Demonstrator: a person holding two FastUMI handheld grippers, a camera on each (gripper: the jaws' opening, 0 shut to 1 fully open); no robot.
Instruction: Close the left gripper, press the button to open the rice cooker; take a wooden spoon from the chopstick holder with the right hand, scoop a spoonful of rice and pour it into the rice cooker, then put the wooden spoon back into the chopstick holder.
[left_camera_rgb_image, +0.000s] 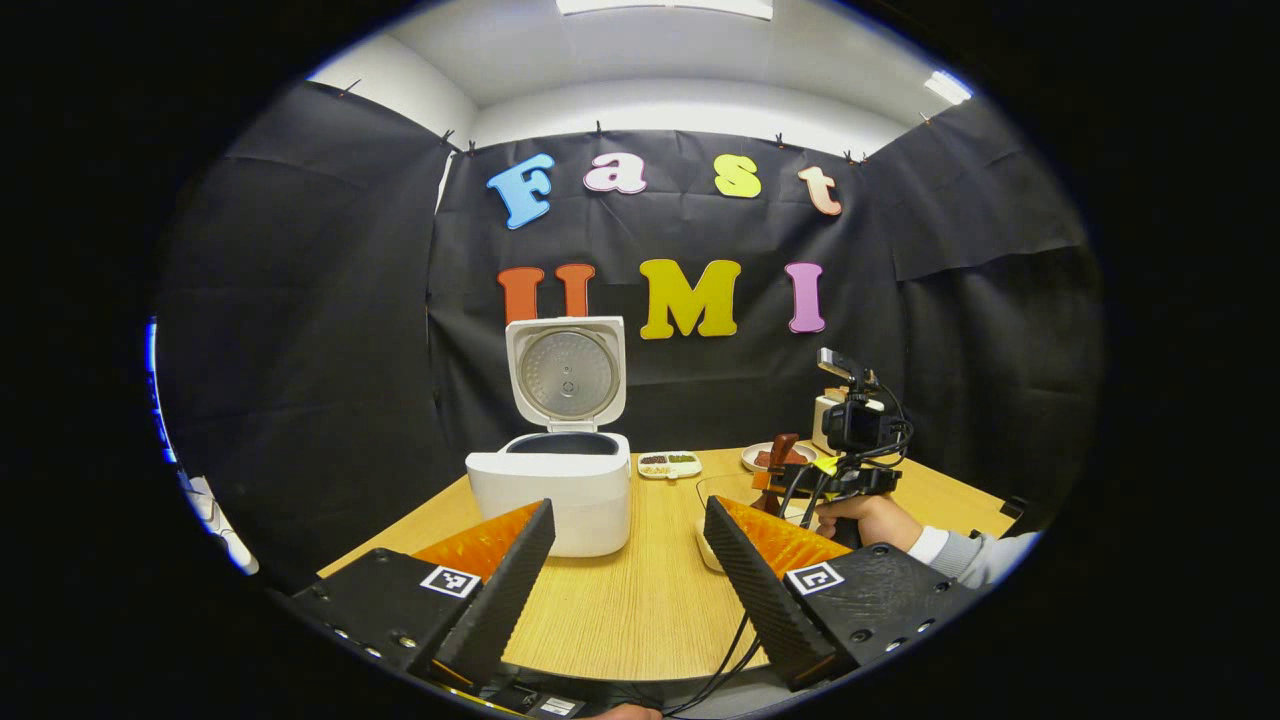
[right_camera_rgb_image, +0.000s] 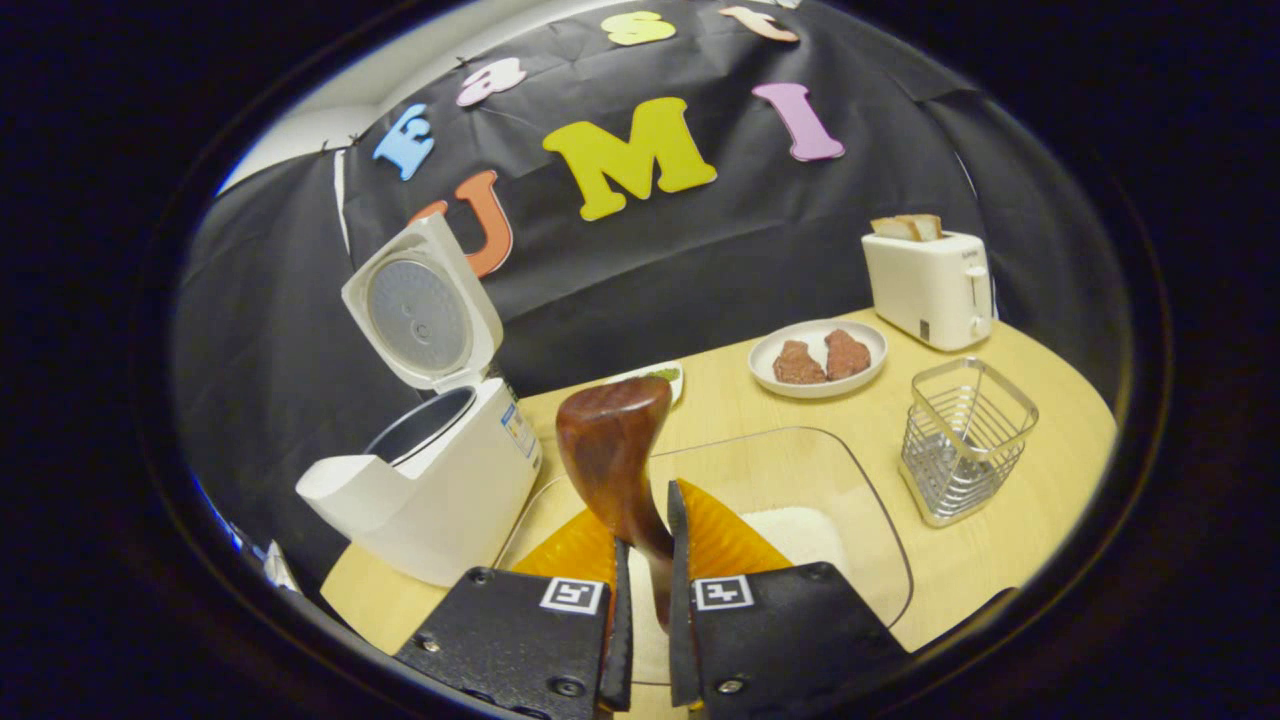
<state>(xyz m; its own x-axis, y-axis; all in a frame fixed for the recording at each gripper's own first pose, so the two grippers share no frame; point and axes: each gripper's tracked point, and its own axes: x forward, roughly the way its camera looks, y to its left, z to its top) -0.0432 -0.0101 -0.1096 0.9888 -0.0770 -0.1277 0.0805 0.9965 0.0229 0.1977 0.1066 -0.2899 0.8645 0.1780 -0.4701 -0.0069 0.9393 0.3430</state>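
The right gripper (right_camera_rgb_image: 650, 590) is clamped on the wooden spoon (right_camera_rgb_image: 615, 450) above the clear rice container (right_camera_rgb_image: 860, 500). The left gripper (left_camera_rgb_image: 628, 570) hangs with fingers apart before the open rice cooker (left_camera_rgb_image: 560, 480) on the surface (left_camera_rgb_image: 640, 610).

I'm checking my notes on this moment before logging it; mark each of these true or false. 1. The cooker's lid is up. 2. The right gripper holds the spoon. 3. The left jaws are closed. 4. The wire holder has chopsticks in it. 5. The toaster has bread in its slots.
1. True: the cooker stands with its lid raised.
2. True: the right gripper has its jaws closed on the spoon handle, bowl up.
3. False: the left gripper has its jaws spread wide apart with nothing between them.
4. False: the holder looks empty.
5. True: bread sticks up from the toaster.
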